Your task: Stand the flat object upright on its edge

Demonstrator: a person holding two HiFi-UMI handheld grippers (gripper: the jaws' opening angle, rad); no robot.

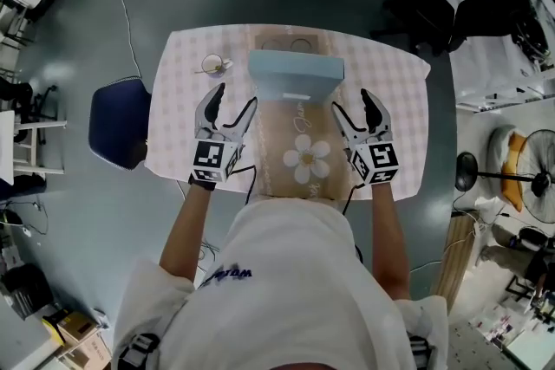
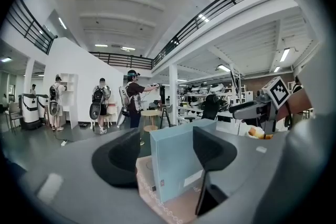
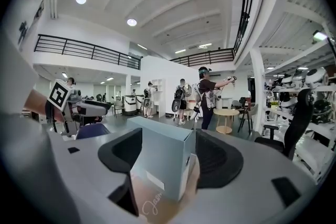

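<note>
Flat light-blue box up on its long edge, toward the far middle of the table, broad face turned to the person. Planted at the far end of a brown mat with a white daisy and some cursive lettering on it. Upright, not propped on anything as far as can be told.

Left gripper just beside the box's lower left corner, jaws apart, nothing pinched. Seen from the left gripper view: box framed between the two dark pads, clear gap on the left side, right pad overlapping it in the picture, so contact hard to call there.

Right gripper just beside the lower right corner, jaws spread too, not clamped on anything. Same deal in the right gripper view: box sitting in the opening, end and face both showing.

Further out: pale checked cloth over the table, small round cup-ish thing left of the box, dark blue chair off the table's left edge. A few people standing around way in the back.
</note>
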